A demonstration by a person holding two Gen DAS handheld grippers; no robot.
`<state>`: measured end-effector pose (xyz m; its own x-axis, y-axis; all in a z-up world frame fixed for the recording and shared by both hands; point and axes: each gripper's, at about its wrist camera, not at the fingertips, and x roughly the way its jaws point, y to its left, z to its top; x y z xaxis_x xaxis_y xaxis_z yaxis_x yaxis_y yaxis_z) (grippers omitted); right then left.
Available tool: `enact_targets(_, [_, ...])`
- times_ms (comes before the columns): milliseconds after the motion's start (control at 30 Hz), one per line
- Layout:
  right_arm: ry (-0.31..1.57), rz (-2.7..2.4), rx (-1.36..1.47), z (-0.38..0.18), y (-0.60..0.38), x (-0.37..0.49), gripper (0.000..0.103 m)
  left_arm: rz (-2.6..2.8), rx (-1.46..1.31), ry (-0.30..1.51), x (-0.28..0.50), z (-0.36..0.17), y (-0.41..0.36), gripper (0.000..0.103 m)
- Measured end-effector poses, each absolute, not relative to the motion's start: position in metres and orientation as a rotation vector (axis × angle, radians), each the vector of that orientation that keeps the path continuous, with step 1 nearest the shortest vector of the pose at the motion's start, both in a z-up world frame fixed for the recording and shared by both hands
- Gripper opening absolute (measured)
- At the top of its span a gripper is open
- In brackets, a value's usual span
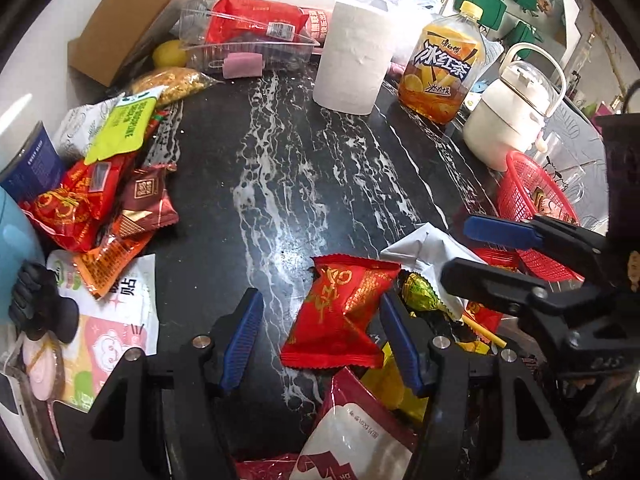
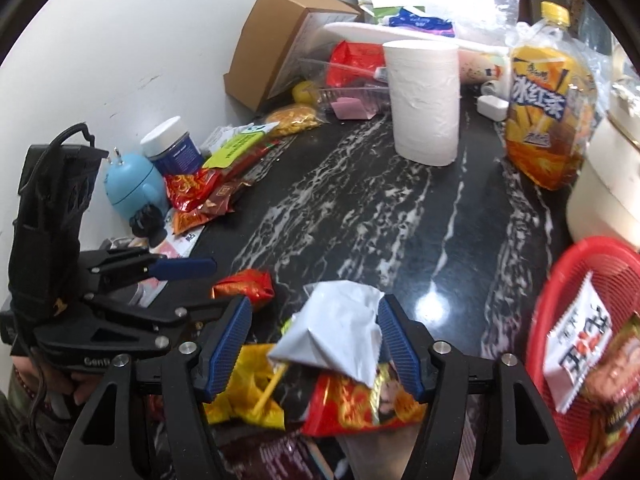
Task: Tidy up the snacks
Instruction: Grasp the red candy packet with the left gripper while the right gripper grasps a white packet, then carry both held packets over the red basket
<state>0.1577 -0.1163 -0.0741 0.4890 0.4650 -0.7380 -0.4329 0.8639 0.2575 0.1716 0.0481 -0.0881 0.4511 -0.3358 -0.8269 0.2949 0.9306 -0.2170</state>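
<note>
A red-and-gold snack packet (image 1: 340, 320) lies on the black marble counter (image 1: 260, 160) between the pads of my left gripper (image 1: 322, 340). The gripper is open, its left pad well clear of the packet. In the right wrist view this gripper (image 2: 216, 286) comes in from the left at the same packet (image 2: 244, 284). My right gripper (image 2: 314, 346) is open around a crumpled silver-white packet (image 2: 340, 328), which brushes its right pad and stands off the left one. The left wrist view shows that gripper (image 1: 456, 250) over the silver packet (image 1: 424, 248). A red basket (image 2: 560, 280) holding snack packs stands at the right.
Loose snacks lie under the grippers: a yellow wrapper (image 2: 248, 384), a red bag (image 2: 360, 400), a lollipop (image 1: 420, 292). Another snack pile (image 1: 92, 200) sits at the left beside a blue figure (image 2: 132, 184). Behind stand a paper roll (image 1: 352, 60), an iced tea bottle (image 1: 444, 64), a white kettle (image 1: 504, 120) and a cardboard box (image 2: 272, 52).
</note>
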Motion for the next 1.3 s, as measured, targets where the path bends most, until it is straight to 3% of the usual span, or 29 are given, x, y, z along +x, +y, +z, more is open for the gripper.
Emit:
enact_targets(133, [0.952, 0.541, 0.045, -0.084, -0.116, 0.163, 0.060, -0.390, -0.051, 1.053, 0.177, -0.095, 0.048, 0.060])
enact_targets(200, [0.956, 0.534, 0.037, -0.089, -0.116, 0.163, 0.049, -0.382, -0.040, 1.050, 0.179, -0.097, 0.046, 0.060])
enact_targets(300, [0.952, 0.546, 0.044, -0.090, -0.118, 0.164, 0.048, -0.374, 0.000, 1.038, 0.180, -0.098, 0.039, 0.058])
enact_targets(333, [0.951, 0.549, 0.043, -0.091, -0.118, 0.164, 0.048, -0.376, 0.007, 1.030, 0.180, -0.098, 0.039, 0.040])
enact_targets(367, [0.950, 0.553, 0.044, -0.091, -0.118, 0.164, 0.048, -0.369, 0.013, 1.024, 0.180, -0.098, 0.037, 0.034])
enact_targets(467, [0.952, 0.555, 0.047, -0.093, -0.121, 0.164, 0.049, -0.346, 0.039, 1.019, 0.182, -0.097, 0.033, 0.034])
enact_targets(567, [0.987, 0.537, 0.058, -0.097, -0.123, 0.168, 0.059, -0.331, 0.046, 1.023, 0.181, -0.096, 0.031, 0.034])
enact_targets(667, [1.011, 0.542, 0.094, -0.101, -0.128, 0.170, 0.061, -0.308, 0.019, 1.034, 0.178, -0.096, 0.032, 0.034])
enact_targets(800, [0.993, 0.581, 0.087, -0.097, -0.124, 0.165, 0.039, -0.298, -0.028, 1.035, 0.167, -0.090, 0.036, 0.033])
enact_targets(1300, [0.859, 0.614, 0.078, -0.054, -0.126, 0.114, 0.037, -0.314, -0.093, 0.940, 0.123, -0.053, 0.034, 0.033])
